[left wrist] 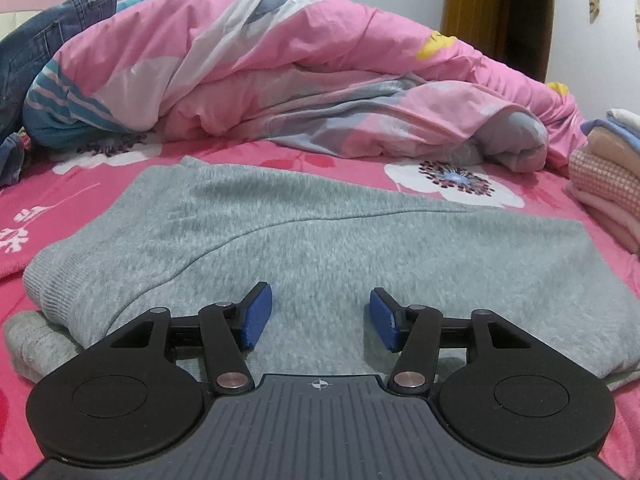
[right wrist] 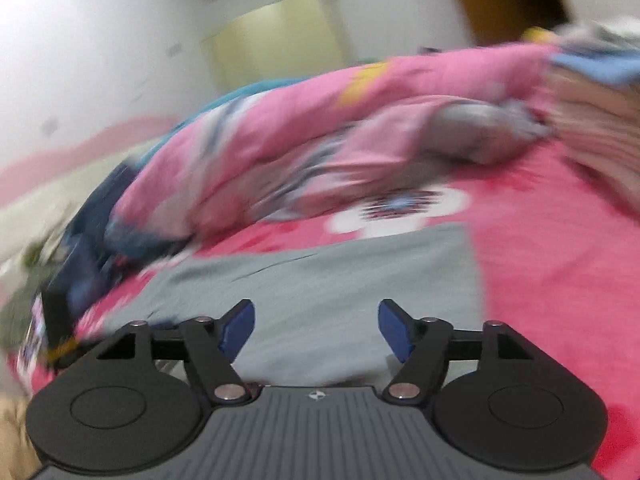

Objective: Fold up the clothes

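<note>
A grey knit garment lies folded flat on the pink flowered bed sheet, one layer lapped over another along a diagonal edge. My left gripper hovers over its near part, blue pads apart, nothing between them. In the blurred, tilted right wrist view the same grey garment lies ahead on the sheet. My right gripper stands wide open above its near edge, with no cloth in it.
A rumpled pink quilt is heaped across the back of the bed. Blue jeans lie at the far left. A stack of folded clothes sits at the right edge. A grey cuff pokes out at the near left.
</note>
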Tool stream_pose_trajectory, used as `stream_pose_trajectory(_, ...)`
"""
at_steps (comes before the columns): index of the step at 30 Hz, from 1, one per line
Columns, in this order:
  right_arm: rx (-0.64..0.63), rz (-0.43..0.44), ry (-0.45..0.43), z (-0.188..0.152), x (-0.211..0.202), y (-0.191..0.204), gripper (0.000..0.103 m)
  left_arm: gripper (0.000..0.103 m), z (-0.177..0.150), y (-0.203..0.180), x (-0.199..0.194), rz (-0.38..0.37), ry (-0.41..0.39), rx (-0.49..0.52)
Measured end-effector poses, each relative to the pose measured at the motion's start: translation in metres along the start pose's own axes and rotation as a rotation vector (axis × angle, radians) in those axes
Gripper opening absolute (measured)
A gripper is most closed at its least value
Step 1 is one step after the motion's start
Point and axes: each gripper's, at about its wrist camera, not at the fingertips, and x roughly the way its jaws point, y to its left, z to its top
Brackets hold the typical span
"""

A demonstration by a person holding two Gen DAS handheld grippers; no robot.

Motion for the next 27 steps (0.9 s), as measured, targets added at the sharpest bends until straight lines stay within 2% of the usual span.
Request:
stream_pose_trajectory(3,0.201,-0.041,0.048,0.007,-0.001,-0.043,0.082,0.060,0.002,-0.002,0.003,0.002,0.007,-0.002)
stream_pose_trajectory(8,0.532,0.008,0.196,-0.018,0.022,-0.093,0.082,0.063,0.003,-0.005,0.005,0.007,0.016,0.004)
stream_pose_trajectory(18,0.543,0.025,0.184,-0.017,0.039,-0.100,0.084,0.064,0.005,-0.005,0.005,0.004,0.031,0.009)
stream_pose_trajectory(23,0.562,0.068,0.230,-0.006,0.062,-0.108,0.092,0.064,0.005,-0.003,0.004,-0.003,0.031,0.013)
stream_pose_trajectory(27,0.558,0.106,0.262,0.007,0.092,-0.111,0.092,0.065,0.005,-0.003,0.005,-0.008,0.031,0.012)
